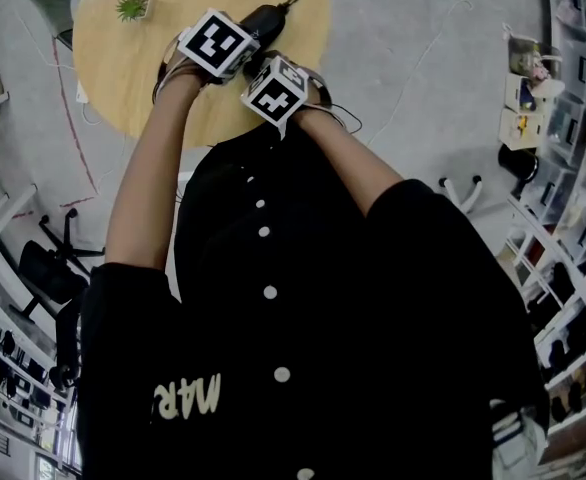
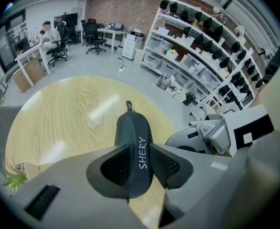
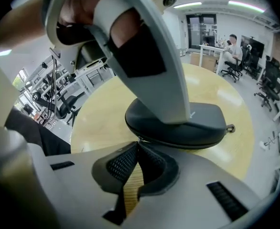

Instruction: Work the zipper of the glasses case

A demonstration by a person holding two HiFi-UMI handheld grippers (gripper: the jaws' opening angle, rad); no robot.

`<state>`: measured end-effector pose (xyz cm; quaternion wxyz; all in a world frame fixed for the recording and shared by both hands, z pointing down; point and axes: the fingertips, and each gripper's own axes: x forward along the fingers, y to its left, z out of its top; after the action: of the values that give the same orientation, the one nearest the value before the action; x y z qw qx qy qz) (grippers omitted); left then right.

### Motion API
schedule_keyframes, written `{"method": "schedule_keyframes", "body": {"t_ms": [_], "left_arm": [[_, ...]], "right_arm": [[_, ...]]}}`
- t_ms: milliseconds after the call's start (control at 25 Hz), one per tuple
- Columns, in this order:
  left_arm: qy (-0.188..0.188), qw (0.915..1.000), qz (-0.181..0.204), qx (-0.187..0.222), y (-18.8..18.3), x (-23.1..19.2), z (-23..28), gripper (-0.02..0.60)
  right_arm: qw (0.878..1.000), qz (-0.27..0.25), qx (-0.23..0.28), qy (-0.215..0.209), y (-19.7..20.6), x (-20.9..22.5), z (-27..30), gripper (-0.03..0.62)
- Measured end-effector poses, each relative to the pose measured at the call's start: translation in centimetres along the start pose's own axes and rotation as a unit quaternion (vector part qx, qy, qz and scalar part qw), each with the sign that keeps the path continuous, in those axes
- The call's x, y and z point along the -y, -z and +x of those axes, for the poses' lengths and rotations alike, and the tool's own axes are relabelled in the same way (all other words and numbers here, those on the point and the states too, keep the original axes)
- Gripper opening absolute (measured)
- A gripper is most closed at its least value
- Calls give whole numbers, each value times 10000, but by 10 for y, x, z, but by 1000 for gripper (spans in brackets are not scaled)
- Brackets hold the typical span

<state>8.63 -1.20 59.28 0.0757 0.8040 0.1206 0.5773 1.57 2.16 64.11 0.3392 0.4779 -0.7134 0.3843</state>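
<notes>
A dark grey zip-up glasses case (image 1: 268, 20) lies on the round wooden table (image 1: 123, 78), its small loop (image 2: 129, 105) pointing away from me. My left gripper (image 2: 140, 163) is shut on the case (image 2: 133, 142) across its near end, both pads pressing its sides. My right gripper (image 3: 138, 144) is shut, its tips against the zipper seam on the side of the case (image 3: 202, 123), where a small metal zipper pull (image 3: 138, 140) shows at the tips. In the right gripper view, the left gripper's finger (image 3: 154, 66) crosses over the case. In the head view the two marker cubes sit close together.
A small potted plant (image 1: 131, 6) stands at the table's far left. The table edge (image 2: 168, 123) runs just right of the case. Storage shelves (image 2: 202, 56) line the right wall. A person (image 2: 49, 32) sits at a desk far behind, among office chairs.
</notes>
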Motion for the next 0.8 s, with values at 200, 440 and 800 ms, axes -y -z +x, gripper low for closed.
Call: {"method": "schedule_keyframes", "body": {"t_ms": [200,440,800], "left_arm": [[114,9986,-264,-448,15,9,-4,133],[120,9998,-47,-121,0,4,0,133],[162,9983,-244,-501,17,15,-4,133]], "right_arm": [[9998,159,62,139,-2,-3,0,8],[9990,354,143,237,-7,-11,6,8],[9981,555,119,227,-8,-18,6,9]]}}
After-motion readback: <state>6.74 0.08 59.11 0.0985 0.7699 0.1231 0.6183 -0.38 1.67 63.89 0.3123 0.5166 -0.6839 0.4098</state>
